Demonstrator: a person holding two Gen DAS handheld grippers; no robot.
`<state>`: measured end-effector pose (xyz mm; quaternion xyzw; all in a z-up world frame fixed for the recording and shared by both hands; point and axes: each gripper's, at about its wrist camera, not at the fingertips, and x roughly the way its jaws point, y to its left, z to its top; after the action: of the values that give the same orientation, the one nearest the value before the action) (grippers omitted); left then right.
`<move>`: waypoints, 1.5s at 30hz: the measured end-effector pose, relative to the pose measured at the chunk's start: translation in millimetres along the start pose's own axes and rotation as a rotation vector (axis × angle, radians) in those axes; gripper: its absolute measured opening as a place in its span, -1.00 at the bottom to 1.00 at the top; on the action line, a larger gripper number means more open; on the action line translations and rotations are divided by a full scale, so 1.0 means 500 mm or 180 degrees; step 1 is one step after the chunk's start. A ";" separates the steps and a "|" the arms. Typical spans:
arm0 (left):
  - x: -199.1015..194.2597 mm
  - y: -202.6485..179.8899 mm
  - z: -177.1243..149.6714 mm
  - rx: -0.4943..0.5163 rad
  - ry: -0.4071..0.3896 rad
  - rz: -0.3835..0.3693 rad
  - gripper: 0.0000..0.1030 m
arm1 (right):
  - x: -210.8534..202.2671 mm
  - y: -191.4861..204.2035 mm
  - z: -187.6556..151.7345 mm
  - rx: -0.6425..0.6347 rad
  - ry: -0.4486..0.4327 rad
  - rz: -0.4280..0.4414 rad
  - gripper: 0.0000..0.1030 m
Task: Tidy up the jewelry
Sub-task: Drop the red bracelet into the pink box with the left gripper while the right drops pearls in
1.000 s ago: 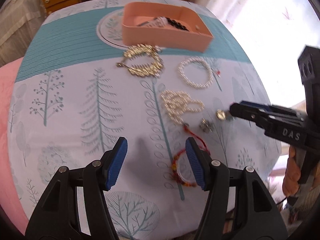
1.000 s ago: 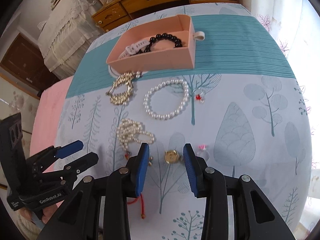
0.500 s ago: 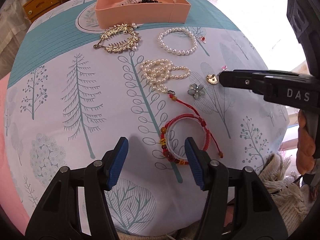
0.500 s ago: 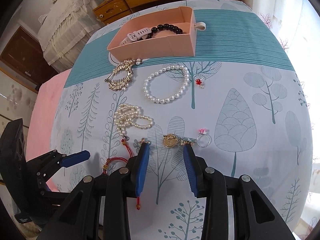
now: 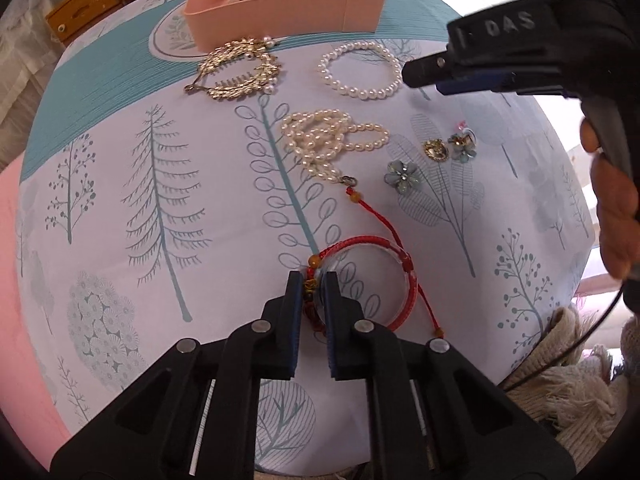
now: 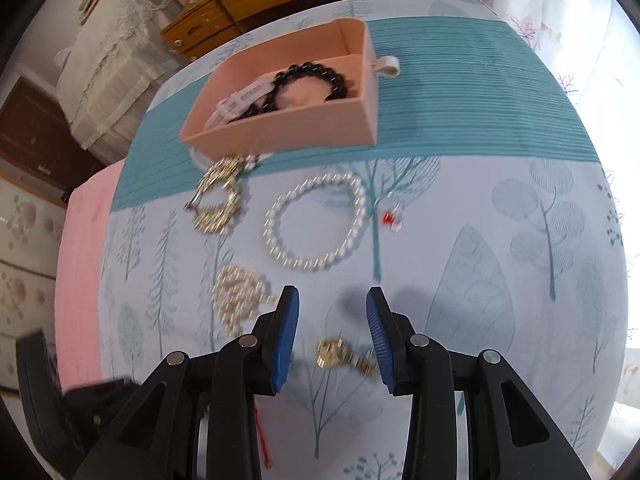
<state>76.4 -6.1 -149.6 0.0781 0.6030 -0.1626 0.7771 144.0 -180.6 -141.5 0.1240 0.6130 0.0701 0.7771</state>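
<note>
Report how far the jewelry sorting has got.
Done: a black bead bracelet and a white strap lie in the pink box. In hand: the left gripper is shut on the red cord bracelet; the right gripper hangs open. Left on the cloth: gold comb, pearl bracelet, pearl strand, flower pieces, gold charm.

A: What's the left gripper point(image 5: 311, 285) doing now?
B: Its jaws, wide apart a second ago, are pinching the beaded edge of the red bracelet point(image 5: 370, 280).
A: And the right gripper point(image 6: 333, 312)?
B: It's lifting off the gold charm point(image 6: 331, 353), its fingers spreading wider.
</note>
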 end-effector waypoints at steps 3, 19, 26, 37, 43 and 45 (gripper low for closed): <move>-0.003 0.020 0.000 -0.0128 -0.0001 -0.0046 -0.85 | 0.021 -0.011 0.043 0.0128 0.0054 -0.0055 -0.39; -0.031 0.067 -0.007 -0.0401 -0.0070 -0.0211 -0.85 | 0.077 0.041 0.095 -0.0217 0.0008 -0.0674 -0.65; -0.041 0.071 -0.006 -0.0432 -0.0082 -0.0207 -0.85 | 0.068 0.041 0.068 -0.0225 0.0024 -0.0531 -0.81; -0.184 0.102 0.155 -0.0310 -0.0584 0.0056 -0.85 | -0.112 0.097 0.078 -0.0356 -0.0403 -0.0044 -0.89; -0.217 0.132 0.314 -0.0309 -0.0769 0.0225 -0.85 | -0.239 0.133 0.163 -0.0405 -0.0770 0.0036 -0.89; -0.213 0.142 0.354 -0.0354 -0.0778 0.0230 -0.85 | -0.268 0.135 0.197 -0.0391 -0.0857 0.0043 -0.89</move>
<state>238.9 20.9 -6.3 0.0362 0.5087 -0.1092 0.8532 210.6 -161.5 23.9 0.0886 0.4970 0.0955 0.8579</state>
